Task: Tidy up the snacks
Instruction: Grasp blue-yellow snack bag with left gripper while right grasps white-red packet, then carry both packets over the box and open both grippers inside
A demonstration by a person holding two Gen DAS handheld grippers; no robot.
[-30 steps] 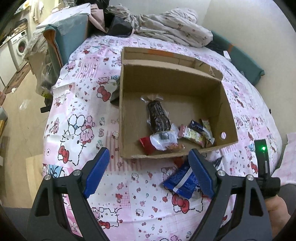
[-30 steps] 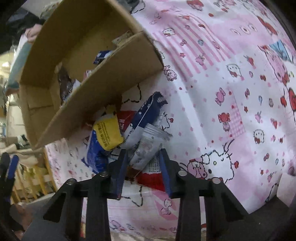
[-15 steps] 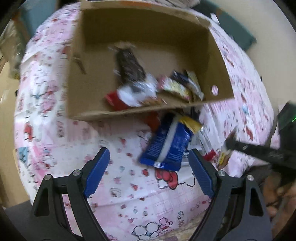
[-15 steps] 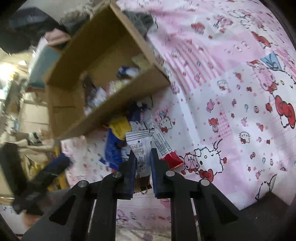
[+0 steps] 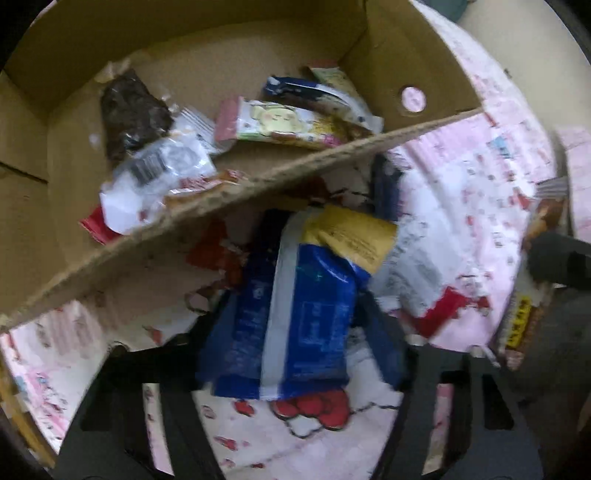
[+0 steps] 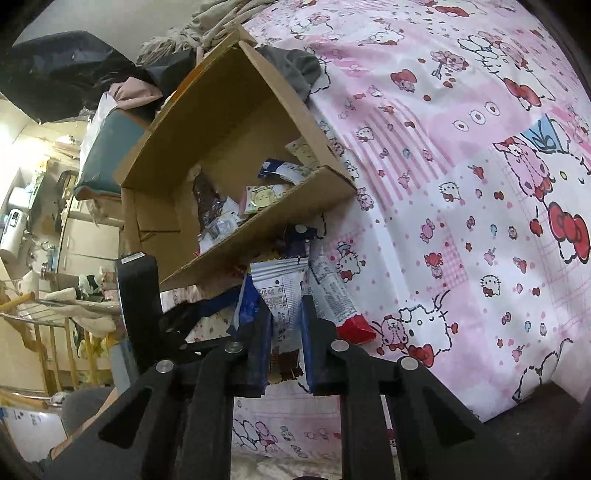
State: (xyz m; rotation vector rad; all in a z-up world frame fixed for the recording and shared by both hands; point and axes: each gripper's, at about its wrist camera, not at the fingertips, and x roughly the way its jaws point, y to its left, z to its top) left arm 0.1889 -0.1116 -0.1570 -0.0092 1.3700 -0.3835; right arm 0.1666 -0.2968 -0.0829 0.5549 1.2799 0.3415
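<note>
A cardboard box [image 5: 258, 192] on the pink bed holds several snack packs, among them a dark chocolate pack [image 5: 129, 110]; the box also shows in the right wrist view [image 6: 229, 122]. In front of it lie a blue pack [image 5: 295, 317], a yellow pack [image 5: 351, 236] and a white and red pack [image 5: 424, 284]. My left gripper [image 5: 295, 332] is down around the blue pack, jaws either side of it; the view is blurred. My right gripper [image 6: 282, 317] is shut on a white snack pack [image 6: 280, 295] and holds it above the bed.
The bed's near edge [image 6: 295, 435] is just below the grippers. Crumpled clothes [image 6: 207, 26] and a teal cushion [image 6: 107, 147] lie beyond the box. A drying rack [image 6: 44, 317] stands to the left of the bed.
My left gripper has moved forward and down from above the box onto the blue pack. My right gripper closed on the white pack and lifted it off the bed.
</note>
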